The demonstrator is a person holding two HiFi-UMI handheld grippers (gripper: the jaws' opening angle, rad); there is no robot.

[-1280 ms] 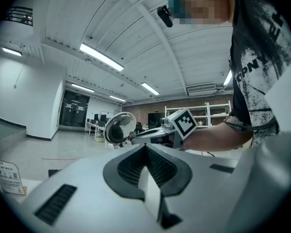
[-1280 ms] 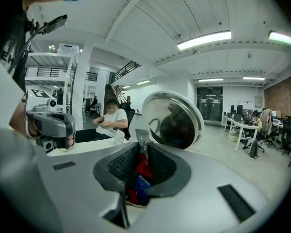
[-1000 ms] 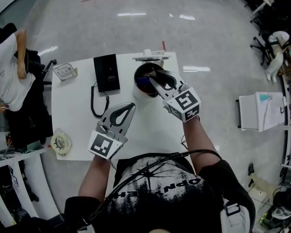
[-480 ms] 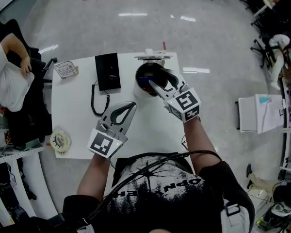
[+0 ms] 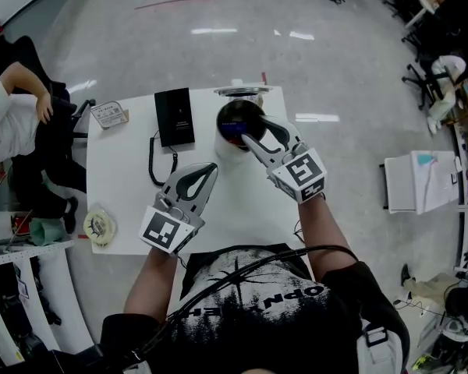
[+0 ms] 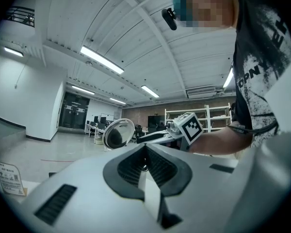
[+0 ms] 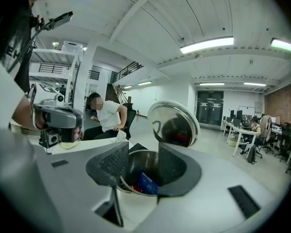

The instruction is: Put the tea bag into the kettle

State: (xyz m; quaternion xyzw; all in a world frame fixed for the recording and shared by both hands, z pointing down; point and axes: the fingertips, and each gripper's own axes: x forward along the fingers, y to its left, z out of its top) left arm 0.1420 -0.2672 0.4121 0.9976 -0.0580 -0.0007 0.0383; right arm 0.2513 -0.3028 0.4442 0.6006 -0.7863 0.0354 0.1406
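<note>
The white table [image 5: 125, 209] carries everything within easy reach of the seated person, and the kettle [image 5: 221, 149] stands at its far right, straight ahead of the right arm, which likely explains why that side does the dropping. A black box [image 5: 174, 115] lies just left of the kettle with its cord [image 5: 151, 166] looping toward the near side, clear of the working space. The right gripper [image 5: 252, 128] hangs over the kettle's mouth with its claw parted to a moderate gap; its pads press on nothing, and through the gap only the steel interior shows, so it reads as a release position held directly above the opening. The left gripper [image 5: 208, 170] rests low on the table, near and left of the kettle, claw closed tight on itself and empty, seemingly parked because this step needs one arm only. The lid [image 7: 173, 123] stands tipped back on the far side, which keeps the mouth free for access from the near side. The tea bag [image 7: 146, 182], a blue packet, lies down inside the kettle against the wall, apart from both pads, so the task looks essentially done.
</note>
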